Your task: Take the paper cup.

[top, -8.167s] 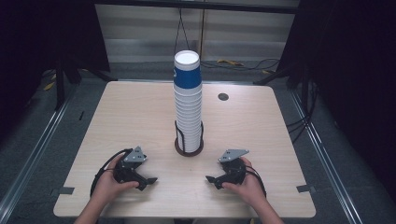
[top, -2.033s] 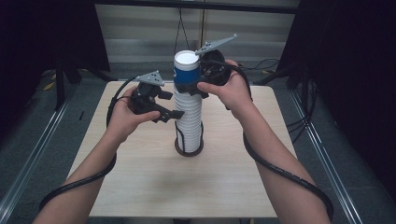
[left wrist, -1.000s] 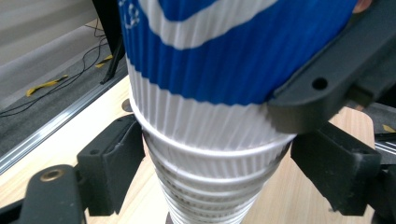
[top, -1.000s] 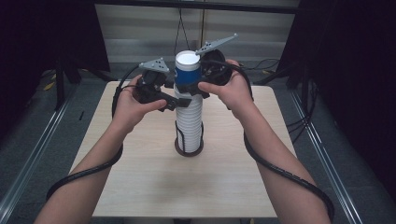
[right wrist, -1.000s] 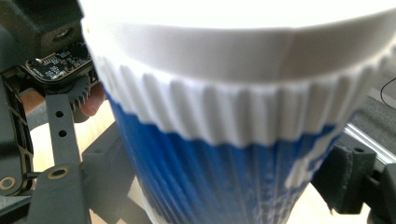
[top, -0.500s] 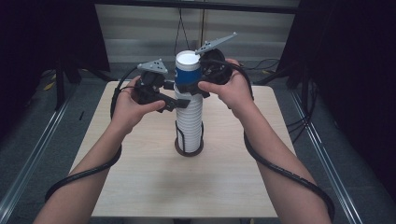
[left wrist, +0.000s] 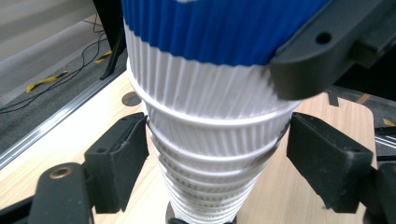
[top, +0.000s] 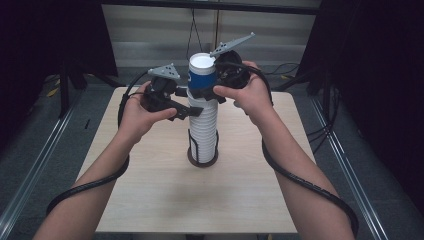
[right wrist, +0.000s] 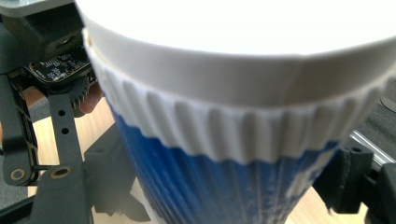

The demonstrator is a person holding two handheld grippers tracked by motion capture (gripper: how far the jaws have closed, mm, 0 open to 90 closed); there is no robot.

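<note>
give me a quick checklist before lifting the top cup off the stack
1. Right hand-held gripper around the top blue cup: ok, its jaws stand on either side of the blue band; whether they press cannot tell.
2. Left hand-held gripper bracing the white cup stack under the top cup: not ok yet, its jaws have just been closing with the stack between them; the left pad is at the rim, the right one stands apart.
3. Stack seated upright in its black holder: ok.
4. Cups below separating cleanly: cannot tell.
5. Bare table for setting the cup down: ok.
</note>
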